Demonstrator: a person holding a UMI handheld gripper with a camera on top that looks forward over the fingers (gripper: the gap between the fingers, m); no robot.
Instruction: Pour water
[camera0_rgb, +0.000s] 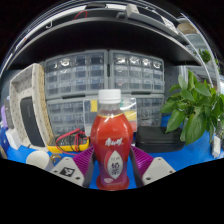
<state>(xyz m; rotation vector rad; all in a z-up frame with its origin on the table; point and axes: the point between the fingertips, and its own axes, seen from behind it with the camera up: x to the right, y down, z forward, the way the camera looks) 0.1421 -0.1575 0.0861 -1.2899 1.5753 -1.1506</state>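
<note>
Before drawer cabinets (105, 72), gripper (111, 160) clamping bottle (111, 140)

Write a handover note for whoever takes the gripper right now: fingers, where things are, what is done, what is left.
Gripper: fingers close at either side of the bottle, purple pads against its lower half; it looks gripped.
Bottle: upright, red contents, white cap still on, a blue surface beneath.
Around: a green plant off to one side, drawer cabinets behind. No cup or other receiving vessel is in view.
Done: bottle apparently grasped.
Left: uncap, find a vessel, pour.
</note>
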